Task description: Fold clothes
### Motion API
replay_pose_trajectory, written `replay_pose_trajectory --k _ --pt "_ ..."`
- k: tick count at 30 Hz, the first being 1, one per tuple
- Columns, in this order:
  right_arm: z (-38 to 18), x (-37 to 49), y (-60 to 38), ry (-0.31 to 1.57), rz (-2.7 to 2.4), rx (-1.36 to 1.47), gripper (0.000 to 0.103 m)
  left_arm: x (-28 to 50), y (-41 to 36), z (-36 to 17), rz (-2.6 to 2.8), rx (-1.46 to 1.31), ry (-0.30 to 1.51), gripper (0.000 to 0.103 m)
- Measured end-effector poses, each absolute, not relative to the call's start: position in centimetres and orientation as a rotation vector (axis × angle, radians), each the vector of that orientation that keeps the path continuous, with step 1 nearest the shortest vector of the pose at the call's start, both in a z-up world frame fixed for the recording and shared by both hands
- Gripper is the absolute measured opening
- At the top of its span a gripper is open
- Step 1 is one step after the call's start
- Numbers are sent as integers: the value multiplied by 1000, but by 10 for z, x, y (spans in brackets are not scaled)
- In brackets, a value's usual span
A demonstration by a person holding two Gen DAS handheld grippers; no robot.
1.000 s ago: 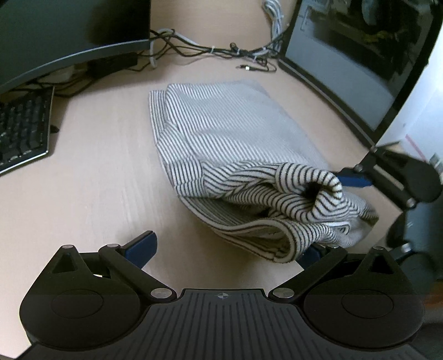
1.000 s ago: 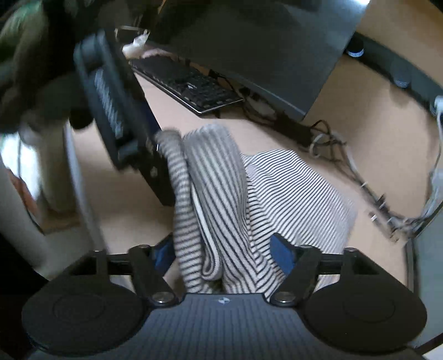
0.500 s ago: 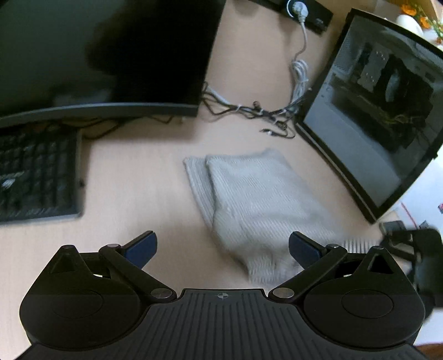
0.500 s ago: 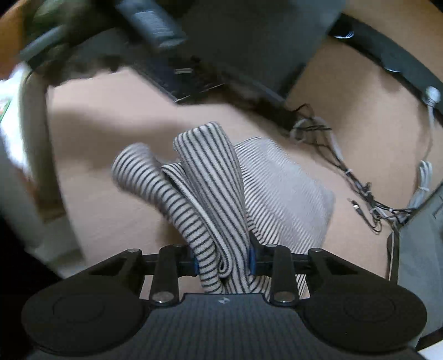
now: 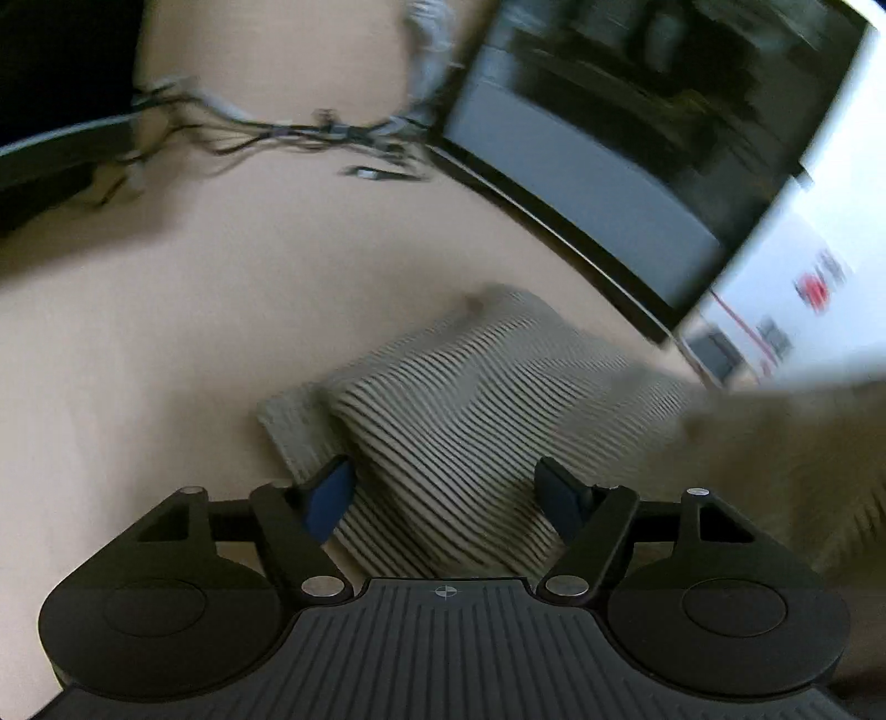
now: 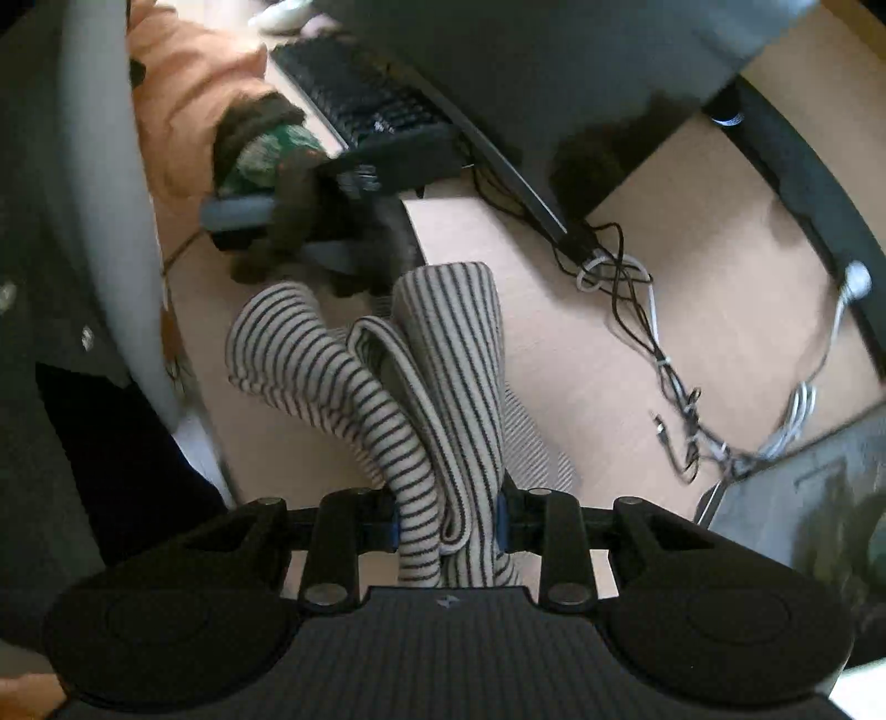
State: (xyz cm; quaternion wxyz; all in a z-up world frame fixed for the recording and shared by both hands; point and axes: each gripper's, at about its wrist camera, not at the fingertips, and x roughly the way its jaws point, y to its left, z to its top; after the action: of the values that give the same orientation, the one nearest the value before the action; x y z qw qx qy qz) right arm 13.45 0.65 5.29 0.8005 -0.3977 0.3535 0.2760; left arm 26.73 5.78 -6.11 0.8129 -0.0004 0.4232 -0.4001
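Note:
The striped knit garment lies folded on the beige desk, blurred by motion in the left wrist view. My left gripper is open low over its near end, with a hump of fabric between the blue fingertips. In the right wrist view my right gripper is shut on a bunched edge of the garment, whose folds stand up in loops ahead of the fingers. Beyond them a gloved hand holds the left gripper.
A monitor stands at the right of the desk and a second one at the back. A black keyboard lies beside an orange sleeve. Tangled cables run along the back.
My right gripper closed on the bunched fabric and holds it raised. The left gripper swung down over the garment, and its fingers stand closer together than before.

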Motion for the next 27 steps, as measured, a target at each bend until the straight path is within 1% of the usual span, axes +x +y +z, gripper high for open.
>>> replay_pose_trajectory --k 3,7,10,12,13,14,15,16,17,18,20,22,24,27 --pt "39 167 7 769 645 -847 29 261 54 -65 -890 44 880 75" --pt "21 209 7 783 716 -837 29 260 62 -66 -863 11 889 66" --pt "8 241 7 793 769 -830 29 259 76 -67 -857 -47 899 66" --pt "-1 263 7 800 805 -825 35 258 85 -68 -833 -88 910 65" --pt "-6 274 7 803 823 -822 37 256 89 -68 -818 -101 916 67" --pt "-10 284 7 807 840 -819 41 255 93 -68 -803 -113 922 68" --pt "-15 295 7 810 858 -817 45 252 99 -68 -769 -114 929 72" --pt "-19 306 7 813 876 -814 48 250 106 -68 -739 -121 935 75" --pt "-23 314 7 815 890 -808 51 248 113 -65 -723 -137 932 76" --pt "-24 316 6 811 892 -791 52 245 121 -59 -711 -164 922 76" --pt "-26 320 3 805 896 -758 55 240 133 -44 -691 -197 891 82" --pt "-28 321 -1 794 890 -732 58 239 138 -27 -667 -197 849 85" --pt "-29 317 -3 782 872 -709 61 241 134 -12 -678 -200 813 88" --pt "-22 309 -6 754 837 -680 63 246 110 -1 -758 -197 787 90"
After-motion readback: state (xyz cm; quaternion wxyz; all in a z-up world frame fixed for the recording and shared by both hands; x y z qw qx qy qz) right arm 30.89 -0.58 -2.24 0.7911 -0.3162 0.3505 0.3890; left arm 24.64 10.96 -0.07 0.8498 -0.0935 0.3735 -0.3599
